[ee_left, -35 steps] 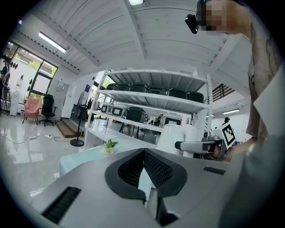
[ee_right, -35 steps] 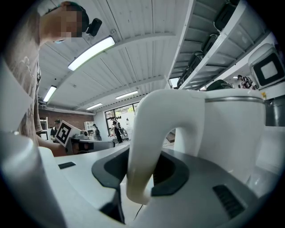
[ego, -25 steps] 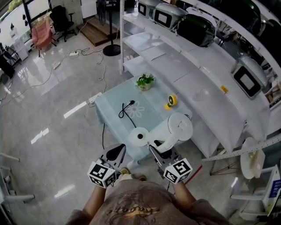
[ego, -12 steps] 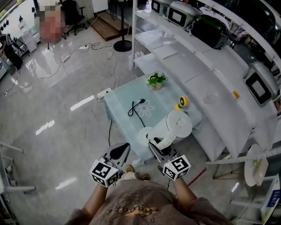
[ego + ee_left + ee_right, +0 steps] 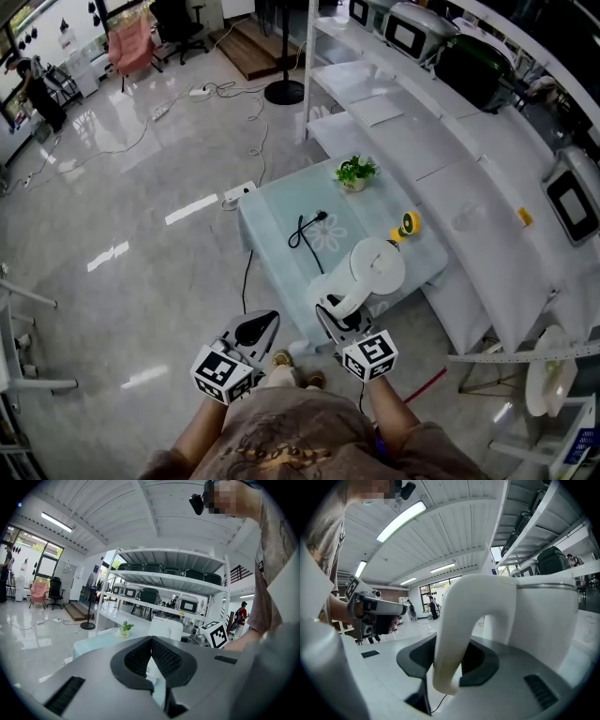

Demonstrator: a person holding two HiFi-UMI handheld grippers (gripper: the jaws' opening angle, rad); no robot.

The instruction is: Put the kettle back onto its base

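My right gripper (image 5: 330, 317) clamps the curved, glossy handle (image 5: 457, 620) of the smooth white kettle (image 5: 376, 266); left gripper (image 5: 262, 322), ribbed black pads (image 5: 138, 658) together.

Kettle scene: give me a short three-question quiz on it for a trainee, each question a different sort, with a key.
1. True or false: the left tool is shut with nothing in it.
2. Which part of the kettle does the right tool grip? A) the spout B) the handle C) the lid
3. Name the black thing lying on the table between the plant and the kettle.
Key: 1 true. 2 B. 3 the cord.
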